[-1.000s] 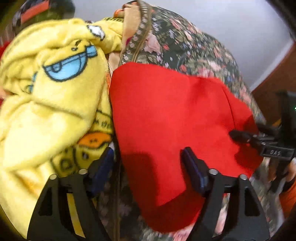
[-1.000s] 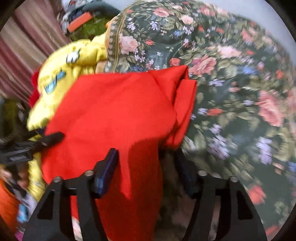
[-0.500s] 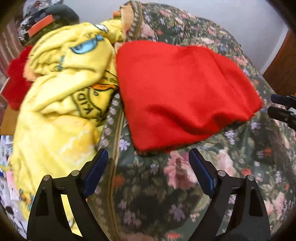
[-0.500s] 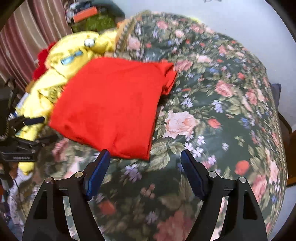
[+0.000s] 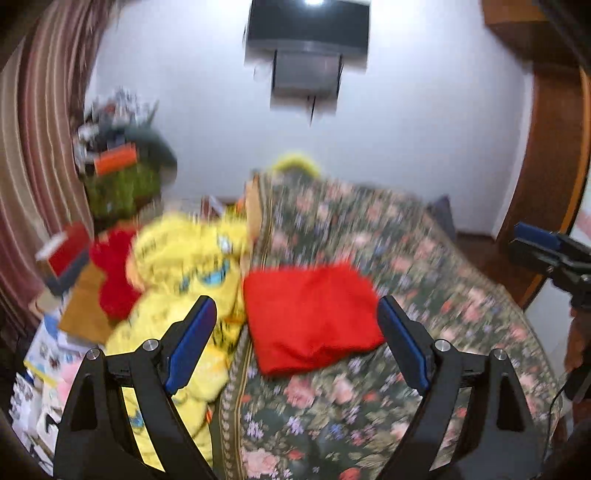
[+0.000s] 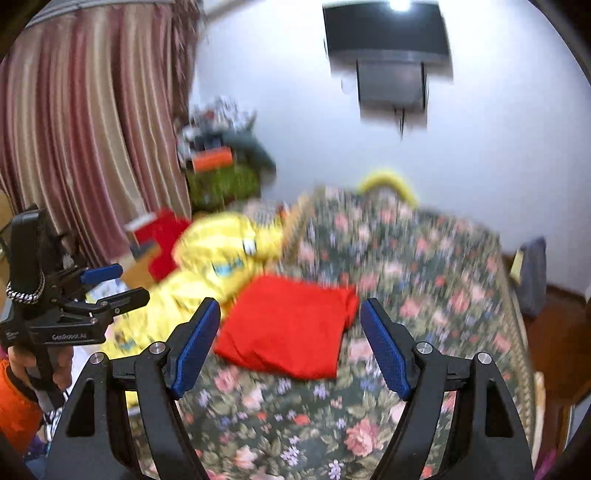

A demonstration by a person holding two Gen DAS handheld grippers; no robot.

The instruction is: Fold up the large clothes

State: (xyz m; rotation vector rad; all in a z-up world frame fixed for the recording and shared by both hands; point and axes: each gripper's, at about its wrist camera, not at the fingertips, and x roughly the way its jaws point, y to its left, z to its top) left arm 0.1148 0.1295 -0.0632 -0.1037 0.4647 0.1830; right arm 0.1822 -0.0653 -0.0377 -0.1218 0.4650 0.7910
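A folded red garment [image 5: 310, 314] lies flat on the floral bedspread [image 5: 388, 406]; it also shows in the right wrist view [image 6: 288, 332]. My left gripper [image 5: 299, 347] is open and empty, held well back from and above the garment. My right gripper [image 6: 291, 339] is open and empty too, also held back from it. The left gripper also appears at the left of the right wrist view [image 6: 110, 284], and the right gripper at the right edge of the left wrist view [image 5: 535, 243].
A yellow cartoon blanket [image 5: 184, 280] is heaped left of the garment, with a red plush item [image 5: 110, 280] beyond it. Boxes and clutter [image 5: 122, 173] stand by the striped curtain [image 6: 81, 129]. A television [image 5: 306, 33] hangs on the white wall. A wooden door frame [image 5: 554, 166] is at right.
Both grippers have pulled back and up from the red garment, which now lies folded on the bed. The view has widened to take in the room.
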